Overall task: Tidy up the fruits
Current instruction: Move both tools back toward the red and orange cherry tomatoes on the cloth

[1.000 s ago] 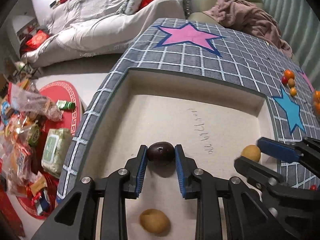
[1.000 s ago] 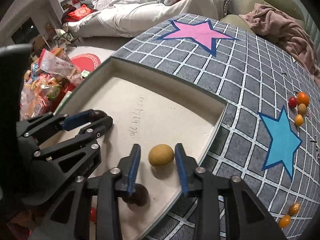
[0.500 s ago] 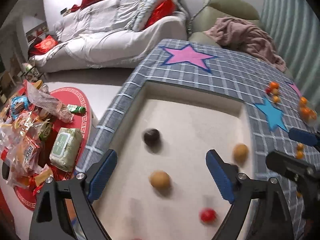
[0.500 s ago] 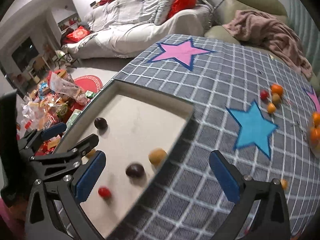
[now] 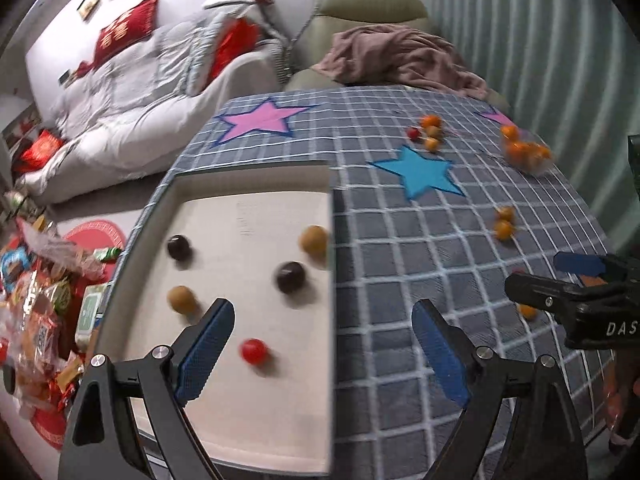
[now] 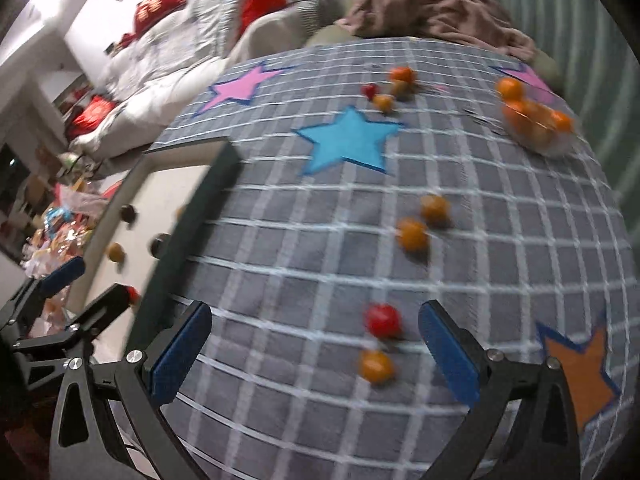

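Observation:
A shallow beige tray [image 5: 256, 208] sits at the table's left side. It holds two dark fruits [image 5: 291, 277], two tan fruits [image 5: 314, 240] and a red tomato [image 5: 253, 351]. My left gripper [image 5: 320, 354] is open and empty above the tray's right wall. My right gripper [image 6: 316, 354] is open and empty over the checked cloth; a red tomato [image 6: 383, 320] and an orange fruit [image 6: 376, 367] lie between its fingers' line. Two more orange fruits [image 6: 422, 222] lie farther ahead.
A grey checked cloth [image 5: 400, 240] with coloured stars covers the table. A clear bag of oranges [image 6: 534, 120] and a small cluster of fruits [image 6: 390, 86] lie at the far side. Snack packets [image 5: 36, 300] lie on the floor at left. A sofa stands behind.
Both grippers opened, letting go of the dark fruit and the tan fruit in the tray, then rose and swung right. The right gripper now hangs over loose fruits on the cloth.

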### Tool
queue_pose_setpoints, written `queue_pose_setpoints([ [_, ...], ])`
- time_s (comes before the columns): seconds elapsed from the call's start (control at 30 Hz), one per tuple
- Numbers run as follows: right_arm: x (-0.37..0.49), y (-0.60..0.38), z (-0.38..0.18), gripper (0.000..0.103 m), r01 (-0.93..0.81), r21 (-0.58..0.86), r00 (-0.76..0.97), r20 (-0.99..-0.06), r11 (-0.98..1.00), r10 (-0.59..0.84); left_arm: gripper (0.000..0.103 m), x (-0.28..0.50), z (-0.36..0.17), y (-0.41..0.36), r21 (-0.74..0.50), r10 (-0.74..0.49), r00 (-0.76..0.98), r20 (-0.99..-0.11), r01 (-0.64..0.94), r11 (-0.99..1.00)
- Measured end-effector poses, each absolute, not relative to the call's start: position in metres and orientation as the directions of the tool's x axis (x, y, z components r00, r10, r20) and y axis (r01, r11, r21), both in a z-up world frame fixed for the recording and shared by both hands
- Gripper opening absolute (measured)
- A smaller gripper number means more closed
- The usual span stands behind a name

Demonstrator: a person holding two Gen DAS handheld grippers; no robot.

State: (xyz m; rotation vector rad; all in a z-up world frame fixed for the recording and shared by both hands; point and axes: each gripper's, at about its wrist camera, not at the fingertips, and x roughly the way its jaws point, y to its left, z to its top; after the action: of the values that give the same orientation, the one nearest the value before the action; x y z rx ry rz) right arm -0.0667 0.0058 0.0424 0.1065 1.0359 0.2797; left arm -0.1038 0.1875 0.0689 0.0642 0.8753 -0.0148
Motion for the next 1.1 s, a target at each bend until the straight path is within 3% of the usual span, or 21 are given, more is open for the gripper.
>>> queue_pose_setpoints([
  [0.47,-0.118,-0.033,0.019,0.103,-0.170,0.110,0.530,-0.827,0.979,0.185,0.091,-0.098,0.046,0.133,0.018,-0.060,0.551,-0.832,0.134,0.991],
  [1.1,-0.109,-0.104,0.019,0.103,0.007,0.173,0.563,-0.815,0.985,0.140,0.091,-0.034,0.030,0.058,0.012,-0.089,0.492,-0.866,0.199,0.980],
])
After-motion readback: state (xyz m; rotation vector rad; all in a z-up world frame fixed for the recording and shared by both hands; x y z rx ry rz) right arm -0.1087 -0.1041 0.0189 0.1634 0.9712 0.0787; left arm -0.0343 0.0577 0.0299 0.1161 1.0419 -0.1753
